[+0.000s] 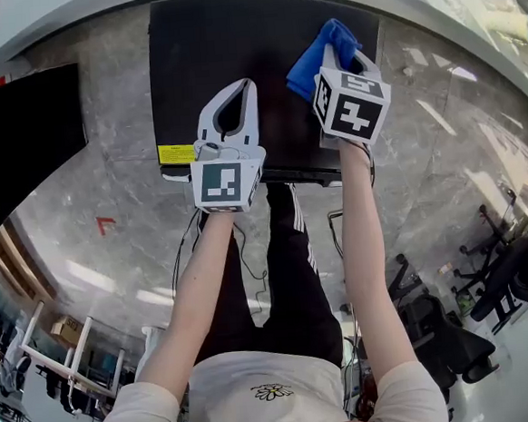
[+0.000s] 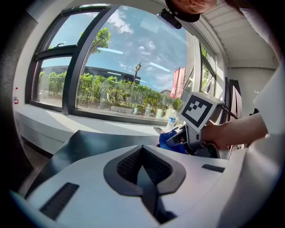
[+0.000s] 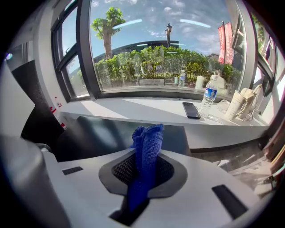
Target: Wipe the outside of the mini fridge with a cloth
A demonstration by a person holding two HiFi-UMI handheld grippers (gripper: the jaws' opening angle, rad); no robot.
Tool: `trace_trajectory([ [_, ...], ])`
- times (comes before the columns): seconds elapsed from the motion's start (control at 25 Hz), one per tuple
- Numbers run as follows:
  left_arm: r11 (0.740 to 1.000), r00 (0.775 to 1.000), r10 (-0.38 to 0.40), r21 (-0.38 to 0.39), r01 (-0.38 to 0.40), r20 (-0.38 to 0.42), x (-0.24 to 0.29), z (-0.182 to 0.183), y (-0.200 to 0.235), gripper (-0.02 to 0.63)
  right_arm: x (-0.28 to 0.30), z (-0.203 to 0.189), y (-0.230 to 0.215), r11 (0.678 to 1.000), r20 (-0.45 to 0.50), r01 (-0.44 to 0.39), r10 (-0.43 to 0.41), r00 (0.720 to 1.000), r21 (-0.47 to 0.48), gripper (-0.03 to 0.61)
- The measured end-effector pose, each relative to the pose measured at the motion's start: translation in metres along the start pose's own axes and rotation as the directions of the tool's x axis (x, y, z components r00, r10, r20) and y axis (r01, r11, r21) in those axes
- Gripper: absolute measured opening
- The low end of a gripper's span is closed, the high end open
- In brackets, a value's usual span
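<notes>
Where seemingly marble floor [image 1: 106, 172] spreads, the black mini fridge [image 1: 233, 44] stands.

Both tools are over the mini fridge [image 1: 197, 56]. The left hand-held gripper [image 1: 241, 87] is above the front-left of its top, and the right hand-held gripper [image 1: 341, 61] is beside it, to the right and farther back. The cloth [image 1: 320, 51] sits between the right one's jaws, poking out ahead of them. Behind the fridge runs the window ledge [image 3: 133, 111]. On it lies a phone [image 3: 190, 110], with a water bottle [image 3: 208, 99] just to its right.
</notes>
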State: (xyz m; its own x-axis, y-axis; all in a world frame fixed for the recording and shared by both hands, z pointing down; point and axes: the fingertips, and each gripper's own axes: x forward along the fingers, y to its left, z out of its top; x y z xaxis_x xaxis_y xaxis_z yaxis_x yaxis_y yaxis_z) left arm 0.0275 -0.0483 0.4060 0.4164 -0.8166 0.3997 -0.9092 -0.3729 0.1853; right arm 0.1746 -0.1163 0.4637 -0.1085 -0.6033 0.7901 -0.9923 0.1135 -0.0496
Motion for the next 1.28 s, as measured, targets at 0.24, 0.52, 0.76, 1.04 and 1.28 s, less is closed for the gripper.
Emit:
trace_trajectory([
  [0.24, 1.000, 1.000, -0.017, 0.002, 0.017, -0.017, 0.008, -0.006, -0.019, 0.005, -0.007, -0.004, -0.039, 0.999, 0.011, 0.044, -0.045, 0.999, 0.019, 0.063],
  [0.52, 1.000, 0.999, -0.026, 0.013, 0.026, -0.032, 0.011, -0.011, -0.029, 0.005, -0.015, -0.013, -0.073, 0.994, 0.015, 0.092, -0.093, 0.996, 0.056, 0.063],
  [0.76, 0.999, 0.999, -0.031, 0.021, 0.031, -0.036, 0.010, -0.012, -0.032, 0.005, -0.019, -0.018, -0.091, 0.989, 0.021, 0.123, -0.126, 0.992, 0.085, 0.063],
  [1.04, 1.000, 0.999, -0.009, 0.013, 0.010, -0.035, 0.006, -0.015, -0.021, 0.005, -0.020, -0.018, -0.095, 0.986, 0.024, 0.148, -0.150, 0.988, 0.082, 0.063],
  [1.28, 1.000, 0.999, 0.013, 0.011, -0.013, -0.034, 0.000, -0.017, -0.006, 0.005, -0.021, -0.015, -0.102, 0.979, 0.019, 0.184, -0.187, 0.982, 0.092, 0.063],
])
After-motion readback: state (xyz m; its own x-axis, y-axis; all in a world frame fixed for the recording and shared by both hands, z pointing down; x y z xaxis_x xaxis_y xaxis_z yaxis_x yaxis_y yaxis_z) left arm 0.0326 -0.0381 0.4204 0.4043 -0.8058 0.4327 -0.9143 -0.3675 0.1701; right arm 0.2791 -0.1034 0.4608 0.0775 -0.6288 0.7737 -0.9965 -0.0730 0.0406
